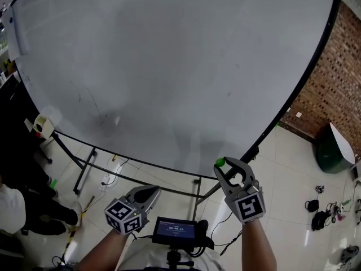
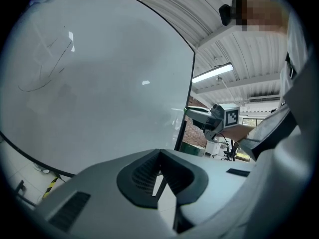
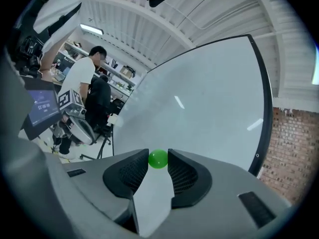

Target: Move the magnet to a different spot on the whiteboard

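The magnet (image 1: 220, 162) is a small green ball, off the whiteboard (image 1: 169, 66) and just in front of its lower right edge. My right gripper (image 1: 224, 164) is shut on it; in the right gripper view the magnet (image 3: 158, 159) sits pinched between the two dark pads (image 3: 130, 171), with the whiteboard (image 3: 209, 103) beyond. My left gripper (image 1: 151, 191) hangs lower left of it, below the board's bottom edge, shut with nothing in it. The left gripper view has its jaw tips (image 2: 159, 153) meeting in front of the whiteboard (image 2: 99, 73), and the right gripper (image 2: 202, 116) at the right.
The board stands on a black metal frame (image 1: 84, 168) with cables at its foot. A tape roll (image 1: 43, 126) sits at its left edge, and a person (image 1: 22, 208) stands at far left. A small screen (image 1: 176, 230) is below me. A brick wall (image 1: 333, 83) and a green bin (image 1: 333, 150) are at right.
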`<state>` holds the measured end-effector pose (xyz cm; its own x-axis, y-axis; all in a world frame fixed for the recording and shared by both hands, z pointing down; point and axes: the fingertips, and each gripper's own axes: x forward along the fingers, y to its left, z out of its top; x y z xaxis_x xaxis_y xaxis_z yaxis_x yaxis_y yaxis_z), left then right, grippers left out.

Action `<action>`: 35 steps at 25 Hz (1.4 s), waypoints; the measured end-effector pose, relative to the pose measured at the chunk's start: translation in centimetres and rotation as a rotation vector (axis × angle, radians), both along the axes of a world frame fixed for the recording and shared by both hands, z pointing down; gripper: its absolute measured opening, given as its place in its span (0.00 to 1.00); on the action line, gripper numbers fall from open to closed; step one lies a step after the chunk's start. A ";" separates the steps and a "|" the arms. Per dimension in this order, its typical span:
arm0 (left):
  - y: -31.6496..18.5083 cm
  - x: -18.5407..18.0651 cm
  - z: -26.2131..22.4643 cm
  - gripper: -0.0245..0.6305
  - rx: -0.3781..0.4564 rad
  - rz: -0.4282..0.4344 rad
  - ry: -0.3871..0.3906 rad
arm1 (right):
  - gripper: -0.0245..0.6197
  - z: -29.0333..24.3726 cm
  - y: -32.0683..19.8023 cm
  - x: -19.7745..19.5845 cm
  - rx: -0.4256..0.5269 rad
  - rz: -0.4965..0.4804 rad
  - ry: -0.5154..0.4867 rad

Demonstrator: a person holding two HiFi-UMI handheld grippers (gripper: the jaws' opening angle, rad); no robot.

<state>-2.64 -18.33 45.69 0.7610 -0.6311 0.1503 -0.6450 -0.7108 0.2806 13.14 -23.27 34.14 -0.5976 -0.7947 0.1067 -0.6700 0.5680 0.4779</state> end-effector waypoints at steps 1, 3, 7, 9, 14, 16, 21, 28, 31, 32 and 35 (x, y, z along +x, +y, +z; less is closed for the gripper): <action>-0.1 -0.2 0.1 0.08 0.001 -0.004 -0.001 | 0.28 -0.2 -0.3 -0.4 0.008 -0.005 0.005; -0.2 -0.7 0.5 0.08 -0.003 -0.012 -0.003 | 0.28 -0.8 -0.9 -1.0 0.024 -0.012 0.009; -0.7 -1.4 0.8 0.08 -0.001 -0.031 -0.011 | 0.28 -2.1 -2.0 -2.0 0.062 -0.016 0.019; -0.9 -1.6 0.7 0.08 0.001 -0.039 -0.011 | 0.28 -2.6 -2.5 -2.4 0.082 -0.018 0.038; -1.2 -1.8 0.7 0.08 0.003 -0.052 -0.008 | 0.28 -3.8 -3.9 -3.4 0.143 -0.012 0.100; -1.3 -2.0 0.8 0.08 0.003 -0.057 -0.005 | 0.28 -4.4 -4.5 -3.7 0.168 -0.001 0.130; -1.4 -2.5 0.7 0.08 0.008 -0.073 -0.001 | 0.28 -5.6 -5.8 -4.3 0.266 -0.005 0.220; -1.9 -2.7 0.6 0.08 0.002 -0.098 0.001 | 0.28 -7.5 -7.4 -3.5 0.314 0.070 0.259; -2.3 -2.6 0.5 0.08 0.005 -0.104 0.008 | 0.28 -7.7 -7.9 -3.3 0.368 0.077 0.294; -2.4 -2.5 0.4 0.08 0.007 -0.103 0.010 | 0.28 -7.8 -8.0 -3.4 0.393 0.077 0.312; -2.6 -2.5 0.5 0.08 0.009 -0.103 0.012 | 0.28 -8.0 -8.2 -3.6 0.448 0.092 0.363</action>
